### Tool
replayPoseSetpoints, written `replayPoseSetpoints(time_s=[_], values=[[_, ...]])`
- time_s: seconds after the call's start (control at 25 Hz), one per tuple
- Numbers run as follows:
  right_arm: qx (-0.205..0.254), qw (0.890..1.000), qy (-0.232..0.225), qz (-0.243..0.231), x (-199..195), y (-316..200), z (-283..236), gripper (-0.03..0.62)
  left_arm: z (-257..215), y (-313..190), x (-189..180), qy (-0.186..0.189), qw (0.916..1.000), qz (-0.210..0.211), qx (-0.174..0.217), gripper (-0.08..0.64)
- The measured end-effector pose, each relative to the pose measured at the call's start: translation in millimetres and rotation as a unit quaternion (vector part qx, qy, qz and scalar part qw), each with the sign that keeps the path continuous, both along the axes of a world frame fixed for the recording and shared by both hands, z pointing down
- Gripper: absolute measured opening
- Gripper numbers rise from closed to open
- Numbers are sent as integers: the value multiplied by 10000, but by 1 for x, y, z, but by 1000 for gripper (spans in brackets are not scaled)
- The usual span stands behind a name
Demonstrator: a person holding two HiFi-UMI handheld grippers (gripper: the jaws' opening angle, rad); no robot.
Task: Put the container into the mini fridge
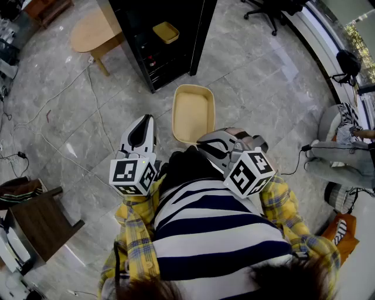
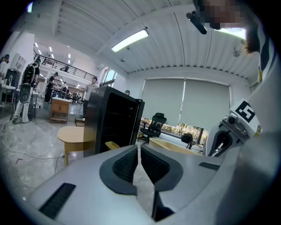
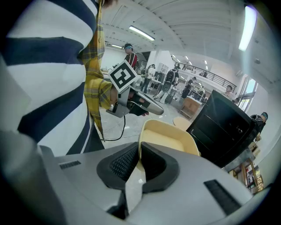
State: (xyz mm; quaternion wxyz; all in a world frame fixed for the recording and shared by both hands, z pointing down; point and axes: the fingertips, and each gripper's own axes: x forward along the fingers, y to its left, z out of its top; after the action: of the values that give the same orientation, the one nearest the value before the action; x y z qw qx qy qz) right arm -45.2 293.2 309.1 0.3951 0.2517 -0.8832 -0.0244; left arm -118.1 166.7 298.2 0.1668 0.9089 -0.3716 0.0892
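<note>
A cream, tray-like container (image 1: 193,111) hangs level over the grey marble floor in front of me. My right gripper (image 1: 203,144) is shut on its near rim, and in the right gripper view that rim runs between the pads of the right gripper (image 3: 139,150) with the container (image 3: 171,137) beyond. My left gripper (image 1: 141,124) is beside the container on the left, shut on nothing, as the left gripper (image 2: 138,148) view confirms. The black mini fridge (image 1: 161,41) stands ahead with its front open and a small yellow tub (image 1: 166,32) on a shelf.
A round wooden table (image 1: 94,30) stands left of the fridge. Cables (image 1: 70,88) trail over the floor on the left, near a dark wooden stool (image 1: 41,222). An office chair (image 1: 270,12) is at the back right. A seated person (image 1: 340,149) and an orange bag (image 1: 338,231) are at the right.
</note>
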Motion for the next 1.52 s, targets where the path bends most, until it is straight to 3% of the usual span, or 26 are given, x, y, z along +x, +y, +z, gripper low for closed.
replayPoseSetpoints(time_s=[0.44,0.8,1.52], values=[[-73,9995,-244,187,7,-21,-1,40,4,-12,18,-533,9980,273,181,34],[-132,9997,-52,195,2,-32,8,40,14,-24,15,-821,9956,392,234,34],[-145,9993,228,265,-9,-67,11,40,21,-62,-3,-541,9979,360,67,34]])
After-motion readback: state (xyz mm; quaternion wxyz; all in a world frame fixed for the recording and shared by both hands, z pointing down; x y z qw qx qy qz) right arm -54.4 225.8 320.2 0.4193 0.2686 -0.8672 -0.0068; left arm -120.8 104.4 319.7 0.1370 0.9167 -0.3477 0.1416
